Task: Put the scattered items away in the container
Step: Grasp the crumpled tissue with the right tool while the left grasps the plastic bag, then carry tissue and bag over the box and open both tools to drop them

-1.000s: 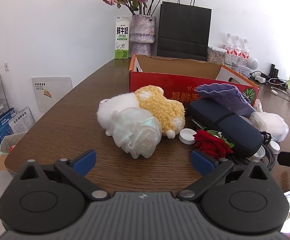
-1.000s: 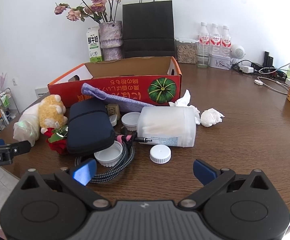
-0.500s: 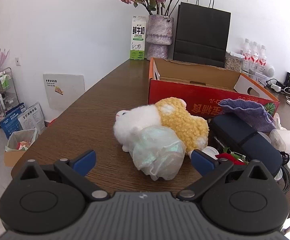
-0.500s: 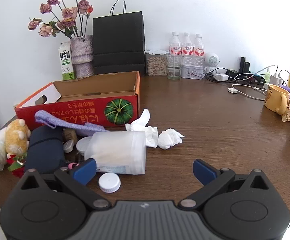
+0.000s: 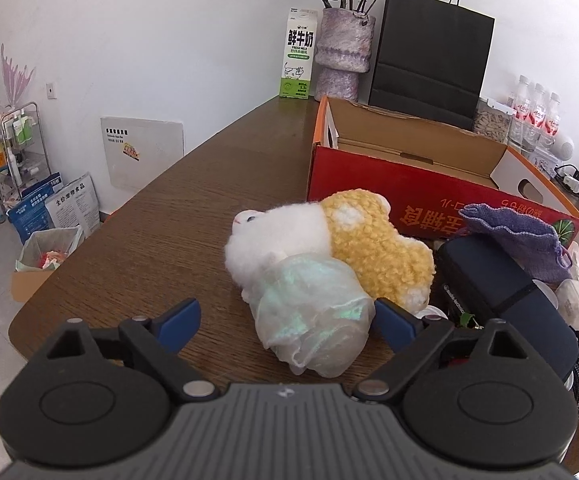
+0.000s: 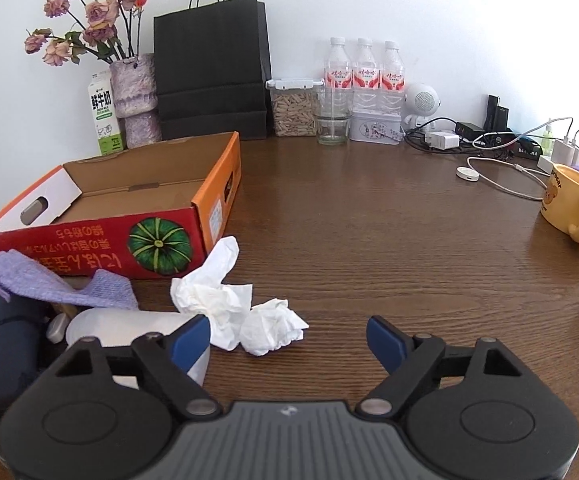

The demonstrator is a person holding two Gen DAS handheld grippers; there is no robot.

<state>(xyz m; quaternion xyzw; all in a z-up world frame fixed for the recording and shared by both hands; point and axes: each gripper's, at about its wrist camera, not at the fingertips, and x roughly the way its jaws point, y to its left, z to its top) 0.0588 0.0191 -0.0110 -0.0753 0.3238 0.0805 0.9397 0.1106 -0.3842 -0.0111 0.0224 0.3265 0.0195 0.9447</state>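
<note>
Clutter sat along the near side of the red cardboard box (image 5: pixel 429 196), on the brown table (image 5: pixel 161 216); the box itself stood open-topped, and what I could see of its floor was bare cardboard.

My left gripper (image 5: pixel 287 322) was wide, jaws having just been closing a little. A filmy plastic bag (image 5: pixel 309 312) lay between the blue pads; the right pad looked just beside or touching its edge, the left pad stood apart, so nothing was gripped. Behind the bag lay a white plush (image 5: pixel 277 236) pressed against a yellow plush (image 5: pixel 373 244). To the right of those: a dark navy case (image 5: pixel 501 292), with a purple cloth (image 5: pixel 517 236) draped over its far end and leaning against the box wall.

My right gripper (image 6: pixel 289 338) was also open, somewhat narrower, jaws having just been closing. Two crumpled white tissues (image 6: pixel 245 312) lay on the table between the pads but further out, not touched. A translucent white container (image 6: pixel 129 328) lay on its side at the left pad; whether the pad touched it I could not tell.

Background, along the wall: black paper bag (image 6: pixel 209 68), vase of dried roses (image 6: pixel 135 96), milk carton (image 6: pixel 103 116), three water bottles (image 6: pixel 363 76). Yellow mug (image 6: pixel 573 204) at far right.
</note>
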